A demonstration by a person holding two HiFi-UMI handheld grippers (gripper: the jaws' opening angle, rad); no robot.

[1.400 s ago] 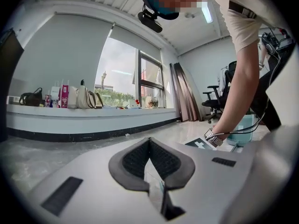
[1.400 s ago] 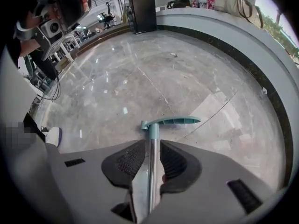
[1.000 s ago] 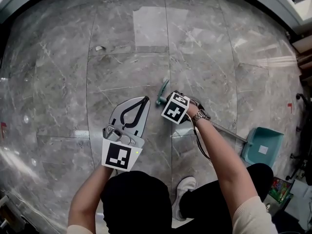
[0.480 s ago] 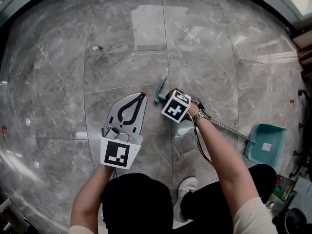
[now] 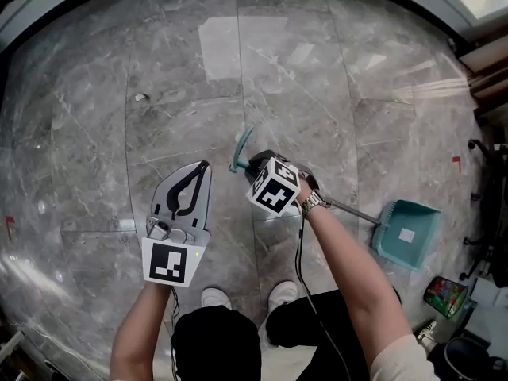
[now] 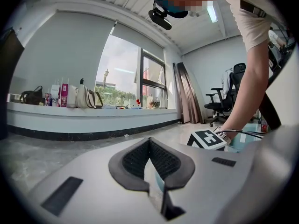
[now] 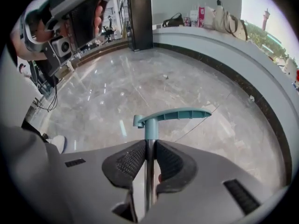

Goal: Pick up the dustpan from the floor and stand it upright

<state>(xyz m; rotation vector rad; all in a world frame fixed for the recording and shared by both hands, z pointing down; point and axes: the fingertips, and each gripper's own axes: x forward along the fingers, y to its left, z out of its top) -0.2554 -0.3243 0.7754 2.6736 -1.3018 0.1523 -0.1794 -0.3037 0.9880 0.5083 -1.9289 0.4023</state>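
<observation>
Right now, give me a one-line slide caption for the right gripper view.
Right hand-held gripper shut on the dustpan's metal pole just below its teal handle, above a grey floor.

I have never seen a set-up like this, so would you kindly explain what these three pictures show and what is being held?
There is no robot here: a person holds a two-jaw gripper in each hand. The head view looks down from a camera on the person's head. The other two views come from cameras riding on the grippers, looking along their jaws. The right gripper is shut on the metal pole of a teal plastic long-handled dustpan, just below its teal grip. The left gripper has its jaws together on nothing, above the grey marble-look floor. The cube with square markers on each gripper is part of it.
</observation>
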